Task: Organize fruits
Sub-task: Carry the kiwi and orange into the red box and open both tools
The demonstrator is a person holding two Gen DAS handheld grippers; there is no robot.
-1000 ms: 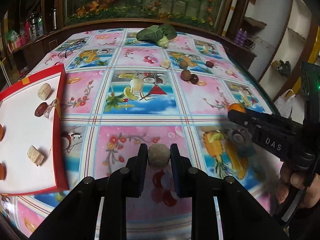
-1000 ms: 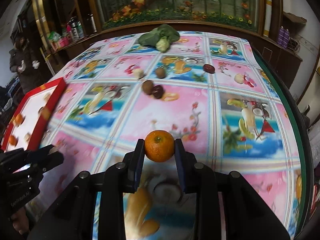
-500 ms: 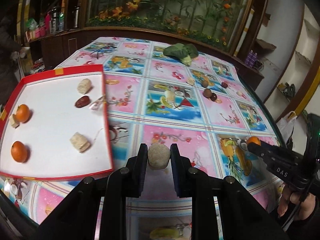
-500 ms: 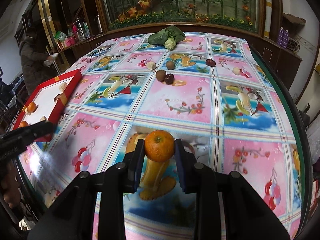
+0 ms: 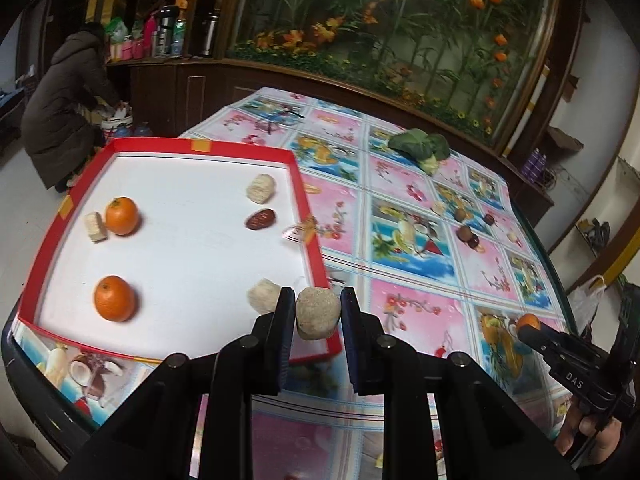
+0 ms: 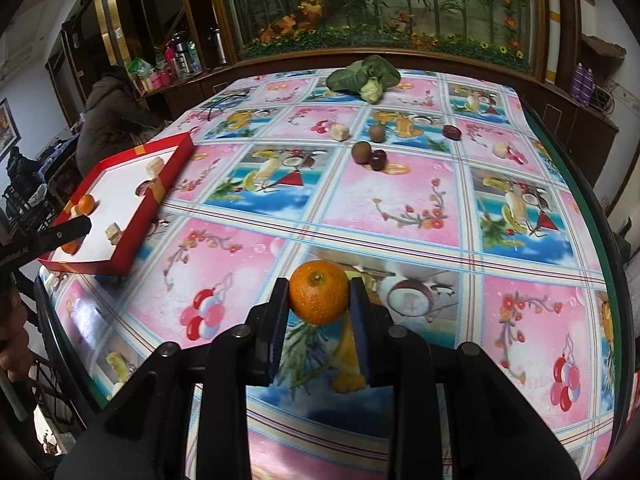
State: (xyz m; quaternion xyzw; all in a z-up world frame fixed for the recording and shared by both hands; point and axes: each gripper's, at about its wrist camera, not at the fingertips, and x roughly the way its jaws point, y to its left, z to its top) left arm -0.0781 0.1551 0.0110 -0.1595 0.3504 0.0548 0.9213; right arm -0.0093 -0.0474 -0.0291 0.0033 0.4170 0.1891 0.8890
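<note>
Since a second ago my left gripper point(image 5: 317, 312) has swung across the table toward the red tray point(image 5: 302, 196), so the tray now fills the left half of my left wrist view instead of only its edge; my right gripper point(image 6: 320, 298) has shifted only a little. The left one is clamped, jaws nearly closed, on a rough beige lump point(image 5: 318, 313), grainy and rounded, which hangs above the tray's near right corner. The right one is pinched on a small orange point(image 6: 319, 297), bright and dimpled with a pale stem scar, held above the flowered tablecloth point(image 6: 404, 204), well to the right of the tray. Inside the tray, on its white floor, lie two more oranges point(image 5: 115, 298) at the left, a pale cut block point(image 5: 95, 227) touching the farther orange, two pale fibrous lumps point(image 5: 261, 188) at the right, and a dark red date point(image 5: 260, 219) between them. Well to the right of the tray on the cloth sit brown kiwis point(image 6: 361, 152), dark red fruits point(image 6: 377, 159) and a leafy green vegetable point(image 6: 362, 74). The letters "DAS" are readable on the side of the right gripper in the left wrist view, well right of the tray.
</note>
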